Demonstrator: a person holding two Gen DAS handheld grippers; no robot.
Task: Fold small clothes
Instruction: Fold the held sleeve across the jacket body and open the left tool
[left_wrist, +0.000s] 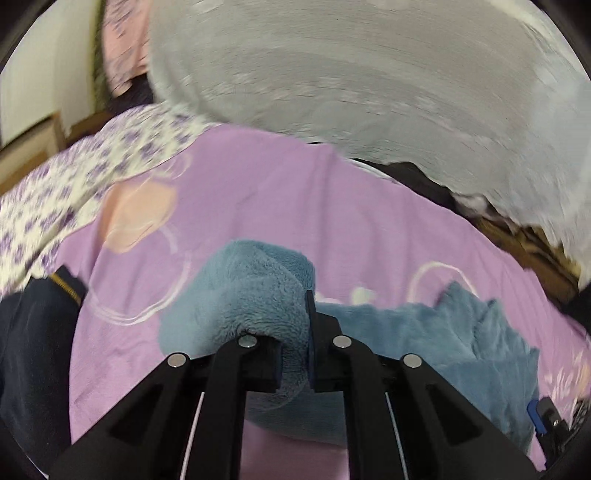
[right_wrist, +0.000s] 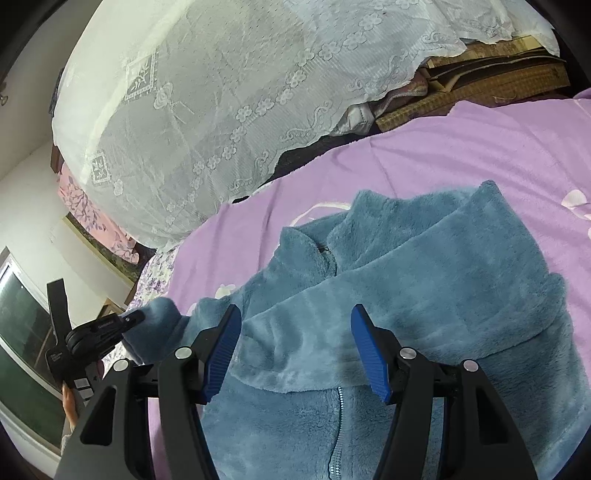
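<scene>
Purple bedsheet (right_wrist: 424, 155) lies bare far and right of the blue fleece jacket (right_wrist: 424, 280), collar far, zip running near-far. Left gripper (left_wrist: 295, 347) pinches its sleeve (left_wrist: 251, 291); right gripper (right_wrist: 295, 350) gapes wide above it.

One blue fleece jacket (right_wrist: 424, 280), one purple bedsheet (right_wrist: 461, 155), one white lace cover (right_wrist: 207, 110), two handheld grippers, left gripper (left_wrist: 295, 354), right gripper (right_wrist: 295, 350), one floral quilt (left_wrist: 74, 184).
</scene>
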